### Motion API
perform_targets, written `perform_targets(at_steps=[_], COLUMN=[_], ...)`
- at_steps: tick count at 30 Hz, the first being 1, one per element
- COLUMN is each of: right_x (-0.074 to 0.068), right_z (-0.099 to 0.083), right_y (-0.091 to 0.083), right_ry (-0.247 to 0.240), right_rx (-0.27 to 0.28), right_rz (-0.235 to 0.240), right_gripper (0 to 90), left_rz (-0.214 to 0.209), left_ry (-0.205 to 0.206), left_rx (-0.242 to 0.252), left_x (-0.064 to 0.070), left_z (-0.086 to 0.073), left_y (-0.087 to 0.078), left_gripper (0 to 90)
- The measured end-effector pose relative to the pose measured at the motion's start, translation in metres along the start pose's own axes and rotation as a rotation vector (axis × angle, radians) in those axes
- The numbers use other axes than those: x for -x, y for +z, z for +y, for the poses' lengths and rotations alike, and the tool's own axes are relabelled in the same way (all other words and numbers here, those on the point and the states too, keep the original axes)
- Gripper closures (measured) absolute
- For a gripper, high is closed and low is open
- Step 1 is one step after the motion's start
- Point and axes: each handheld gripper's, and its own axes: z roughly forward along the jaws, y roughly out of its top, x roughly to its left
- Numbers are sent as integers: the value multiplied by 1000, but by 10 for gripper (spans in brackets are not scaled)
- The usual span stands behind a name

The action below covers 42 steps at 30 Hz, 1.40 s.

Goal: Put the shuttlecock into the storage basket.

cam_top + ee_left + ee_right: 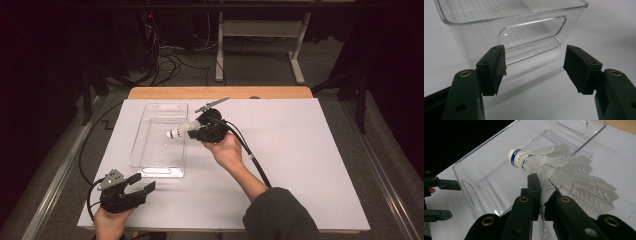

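The right hand-held gripper (196, 131) is clamped on a shuttlecock (178, 132), its 2 jaws pinching the white feather skirt. In the right gripper view the shuttlecock (541, 167) points its white cork, ringed by a blue band, away from the jaws and hangs over the open clear bin (486, 170). In the high view it sits above the right rim of the bin (150, 165), about midway between near and far ends, cork toward the left.

The bin lies lengthwise on the white bench (300, 160), left of centre, with a cut-out handle at each end.

The left hand-held gripper (141, 186) rests at the near left of the bench, just near of the bin's near end, its jaws apart and holding nothing. In the left gripper view the bin's near handle (531, 32) stands right ahead of the left hand-held gripper (534, 67).
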Motion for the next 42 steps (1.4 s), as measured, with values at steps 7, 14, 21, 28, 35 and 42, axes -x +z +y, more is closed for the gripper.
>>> perform_targets(at_steps=[7,14,21,28,35,42], right_x=[-2,-5,-8,-10,-13,-17], right_z=[4,8,12,16,20,24], right_y=[6,12,19,25,35,43], right_ry=[-3,-8,-9,-8,-12,-14], right_rx=[-4,-11,-18,-24,-36,-40], right_rz=[2,4,8,8,10,15], right_gripper=[883,883,882,883,882,882], left_rz=[1,-1,0,-2,-4,-7], left_ry=[-1,0,0,-3,-2,-3], left_rx=[2,0,1,3,4,4], left_x=[0,0,0,-1,-1,-1], left_z=[0,0,0,0,0,0], left_y=[-1,0,-1,-1,-1,-1], left_gripper=[349,349,349,349,349,349])
